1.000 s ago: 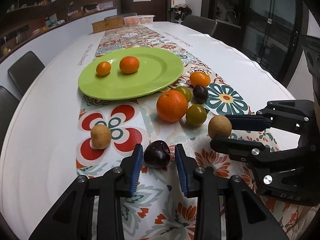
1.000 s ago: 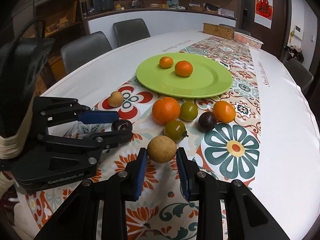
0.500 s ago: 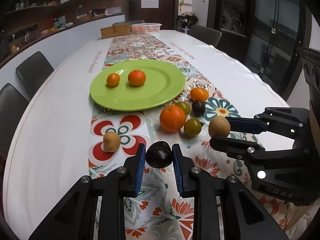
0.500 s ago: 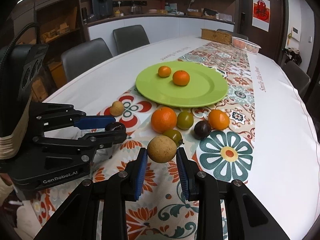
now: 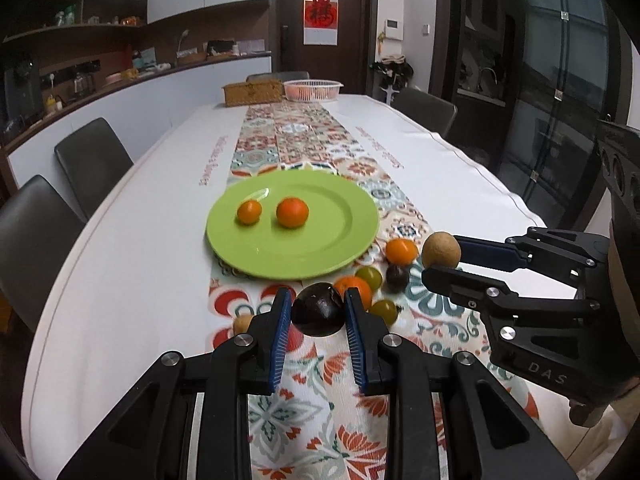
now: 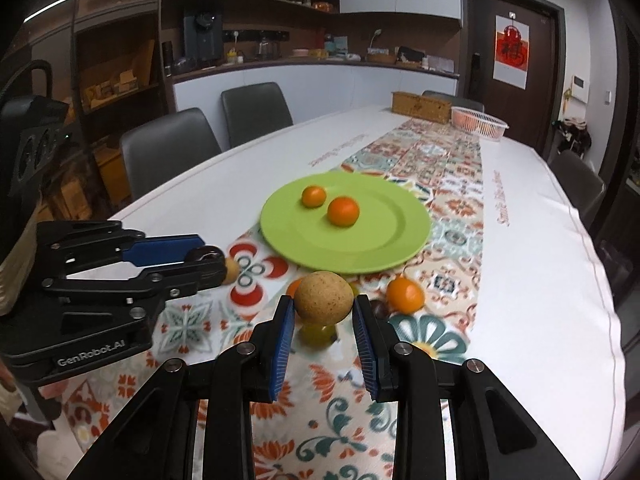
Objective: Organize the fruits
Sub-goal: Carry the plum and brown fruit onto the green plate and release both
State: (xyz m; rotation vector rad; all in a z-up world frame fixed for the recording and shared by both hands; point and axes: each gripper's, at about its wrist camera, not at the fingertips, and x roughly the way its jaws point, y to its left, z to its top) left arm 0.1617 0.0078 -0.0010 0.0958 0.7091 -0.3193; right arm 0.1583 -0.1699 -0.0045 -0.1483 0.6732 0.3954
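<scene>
My left gripper [image 5: 318, 310] is shut on a dark purple fruit [image 5: 319, 315] and holds it above the patterned runner. My right gripper [image 6: 323, 309] is shut on a round tan fruit [image 6: 324, 298], also lifted; it shows in the left wrist view [image 5: 441, 249] too. A green plate [image 5: 340, 236] ahead holds two small oranges [image 5: 292, 212]. Between the grippers and the plate lie an orange [image 5: 401, 249], a larger orange [image 5: 354, 284], green fruits [image 5: 370, 276], a dark fruit [image 5: 397, 275] and a small tan fruit [image 5: 242, 323].
A long white table [image 5: 140, 240] carries the runner. A wicker box [image 5: 252, 93] and a white basket [image 5: 313, 90] stand at the far end. Grey chairs [image 5: 92, 160] line both sides.
Both grippers have risen from the table with their fruits, the left with the dark purple fruit, the right with the tan one. The fruits on the table have not moved.
</scene>
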